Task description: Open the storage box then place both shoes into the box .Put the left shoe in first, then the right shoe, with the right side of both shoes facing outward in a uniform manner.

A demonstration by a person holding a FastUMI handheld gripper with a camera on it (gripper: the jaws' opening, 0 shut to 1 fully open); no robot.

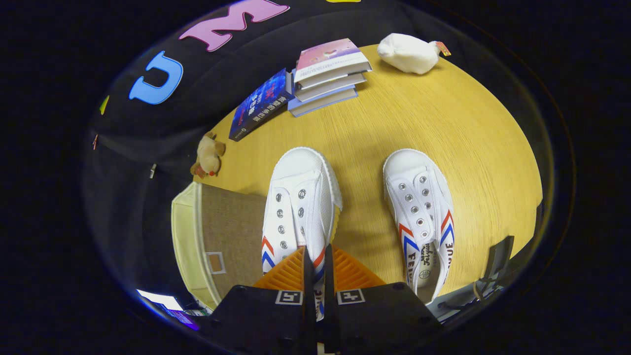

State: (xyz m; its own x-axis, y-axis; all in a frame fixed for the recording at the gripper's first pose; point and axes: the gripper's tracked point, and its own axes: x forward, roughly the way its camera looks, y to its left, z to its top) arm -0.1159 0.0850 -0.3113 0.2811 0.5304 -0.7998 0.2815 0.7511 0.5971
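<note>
Gripper (315,268) fingers pinch the left white sneaker (300,202) at its heel wall (toe pointing straight ahead), with the fabric storage box (217,236) just left.

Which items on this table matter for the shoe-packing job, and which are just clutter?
Job: storage box, lid on; left shoe, pinched by the tongs; right shoe.
Clutter: stacked books, dark book, stuffed toy, white pouch.

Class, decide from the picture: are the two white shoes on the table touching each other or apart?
Apart. The gripper view shows bare table between the left shoe and the right shoe; the gripper is closed on the left shoe.
</note>
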